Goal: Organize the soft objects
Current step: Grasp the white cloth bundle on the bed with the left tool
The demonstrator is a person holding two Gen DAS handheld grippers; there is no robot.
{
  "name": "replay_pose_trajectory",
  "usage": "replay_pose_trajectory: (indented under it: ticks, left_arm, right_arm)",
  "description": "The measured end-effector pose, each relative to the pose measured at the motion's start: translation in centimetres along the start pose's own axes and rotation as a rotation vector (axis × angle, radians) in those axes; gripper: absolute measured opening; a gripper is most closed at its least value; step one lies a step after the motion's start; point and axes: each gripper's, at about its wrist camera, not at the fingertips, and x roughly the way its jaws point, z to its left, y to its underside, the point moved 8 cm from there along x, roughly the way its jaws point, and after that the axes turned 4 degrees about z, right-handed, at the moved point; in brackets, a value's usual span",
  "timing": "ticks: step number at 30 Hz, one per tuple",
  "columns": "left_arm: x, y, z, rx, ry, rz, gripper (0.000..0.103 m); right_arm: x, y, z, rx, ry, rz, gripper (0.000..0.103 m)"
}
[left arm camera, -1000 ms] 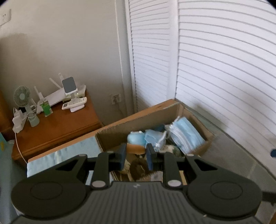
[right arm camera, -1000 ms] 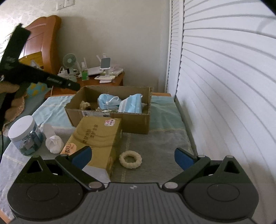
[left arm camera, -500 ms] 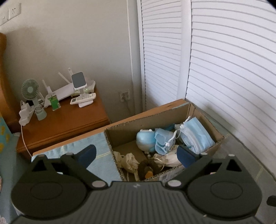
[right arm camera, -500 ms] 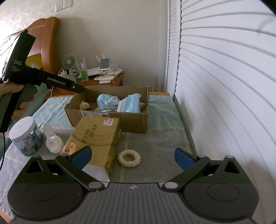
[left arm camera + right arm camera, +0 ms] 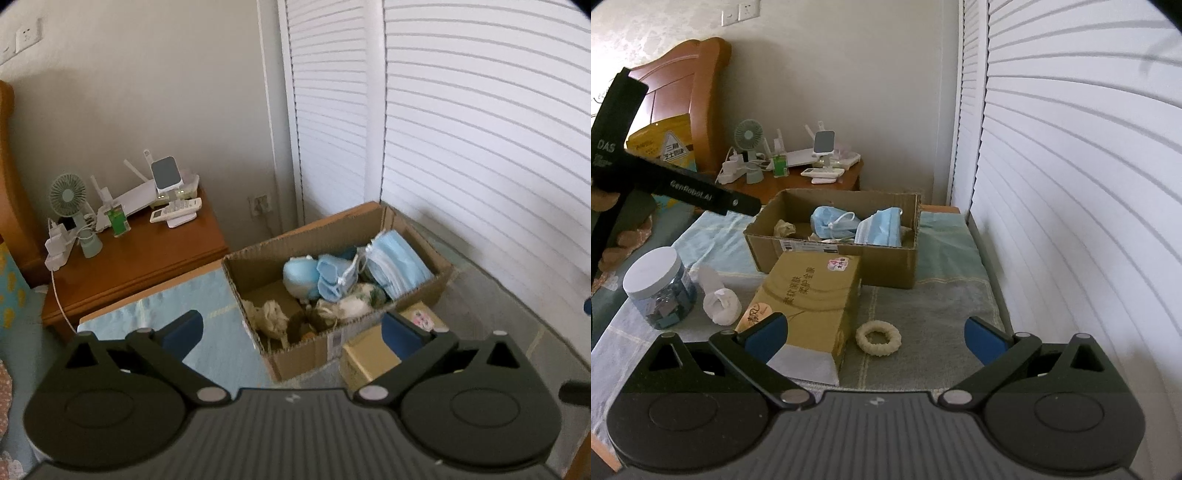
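Observation:
An open cardboard box (image 5: 306, 354) stands on the bed cover and holds blue face masks (image 5: 399, 264), a pale blue soft toy (image 5: 301, 271), a cream cloth (image 5: 271, 314) and a dark brown soft thing (image 5: 306, 326). My left gripper (image 5: 291, 328) hovers above the box's near wall, its jaws opening wide with nothing between them. In the right wrist view the same box (image 5: 886, 264) sits further back. A cream ring scrunchie (image 5: 878, 338) and a white rolled cloth (image 5: 720, 301) lie on the cover. My right gripper (image 5: 875, 334) is open above the scrunchie and holds nothing.
A tan tissue carton (image 5: 812, 295) lies in front of the box, with a lidded clear jar (image 5: 659, 291) to its left. A wooden nightstand (image 5: 140, 254) with a fan and gadgets stands behind. White louvred doors (image 5: 480, 147) close off the right side.
The left gripper was shut on a brown soft thing over the box; it has opened, the thing now lies in the box, and the gripper has drawn back. The right gripper has hardly moved.

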Motion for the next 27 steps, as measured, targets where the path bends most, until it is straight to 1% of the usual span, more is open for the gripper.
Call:
replay_pose_trajectory:
  ticks: [5, 7, 11, 14, 21, 25, 26, 27]
  left_arm:
    - [0.1, 1.4, -0.2, 0.033, 0.034, 0.056, 0.102]
    - [0.1, 2.2, -0.2, 0.033, 0.062, 0.079, 0.102]
    - [0.6, 4.1, -0.4, 0.040, 0.135, 0.164, 0.102]
    - [0.6, 5.5, -0.9, 0.083, 0.169, 0.204, 0.102]
    - [1.7, 7.8, -2.1, 0.294, 0.127, 0.286, 0.102]
    - [2.8, 8.9, -2.5, 0.354, 0.135, 0.324, 0.099]
    - [3.0, 9.0, -2.5, 0.362, 0.139, 0.329, 0.097]
    - [3.3, 9.2, -2.6, 0.368, 0.142, 0.335, 0.092]
  right_arm:
    - [-0.3, 0.1, 0.2, -0.006, 0.001, -0.004, 0.103]
    - [-0.4, 0.1, 0.2, -0.008, -0.001, -0.007, 0.103]
    - [-0.3, 0.1, 0.1, -0.006, -0.001, -0.005, 0.103]
    - [-0.2, 0.2, 0.1, -0.007, -0.001, 0.001, 0.103]
    - [0.6, 0.2, 0.1, 0.001, 0.000, 0.013, 0.103]
    - [1.2, 0.2, 0.1, -0.001, 0.002, 0.025, 0.103]
    - [1.4, 0.2, 0.0, 0.001, 0.004, 0.028, 0.103]
    - [1.6, 0.2, 0.0, 0.002, 0.004, 0.031, 0.103]
